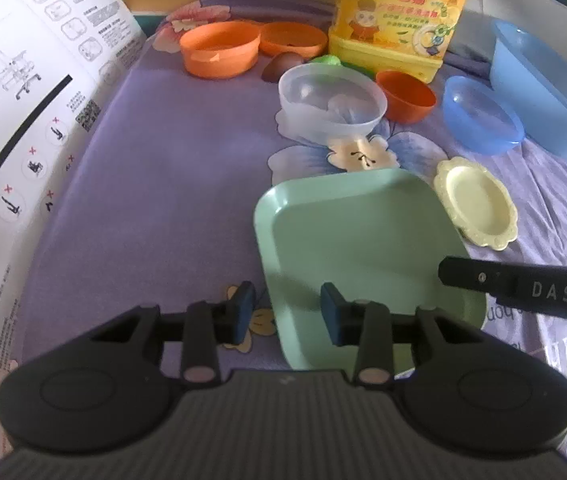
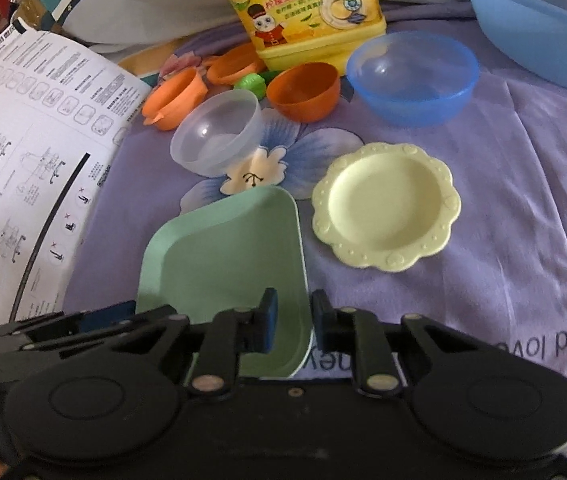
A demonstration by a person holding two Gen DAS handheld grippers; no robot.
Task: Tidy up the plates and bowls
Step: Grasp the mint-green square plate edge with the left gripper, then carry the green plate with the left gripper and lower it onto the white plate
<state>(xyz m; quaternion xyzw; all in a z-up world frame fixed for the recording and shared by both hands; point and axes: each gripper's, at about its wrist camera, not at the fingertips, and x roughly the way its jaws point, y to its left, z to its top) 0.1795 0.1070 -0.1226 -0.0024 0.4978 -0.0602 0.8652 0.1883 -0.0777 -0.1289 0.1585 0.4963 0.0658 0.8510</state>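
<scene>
A mint-green square plate (image 1: 355,232) (image 2: 223,256) lies flat on the purple floral cloth. My left gripper (image 1: 287,312) straddles its left rim, with a visible gap at each pad. My right gripper (image 2: 294,320) straddles the right rim; its jaws stand narrow and a sliver of green shows beside the left pad. One of the right gripper's fingers (image 1: 523,288) reaches over the plate's right side. A pale yellow scalloped plate (image 2: 387,204) (image 1: 477,208) sits to the right. Beyond are a clear bowl (image 2: 217,136), a small orange bowl (image 2: 303,90) and a blue bowl (image 2: 413,80).
Two shallow orange dishes (image 1: 219,48) (image 1: 293,40) and a green toy (image 2: 249,82) lie at the back, by a tall yellow detergent bottle (image 2: 303,12). A big blue basin (image 2: 543,20) fills the far right. A printed instruction sheet (image 1: 23,120) covers the left side.
</scene>
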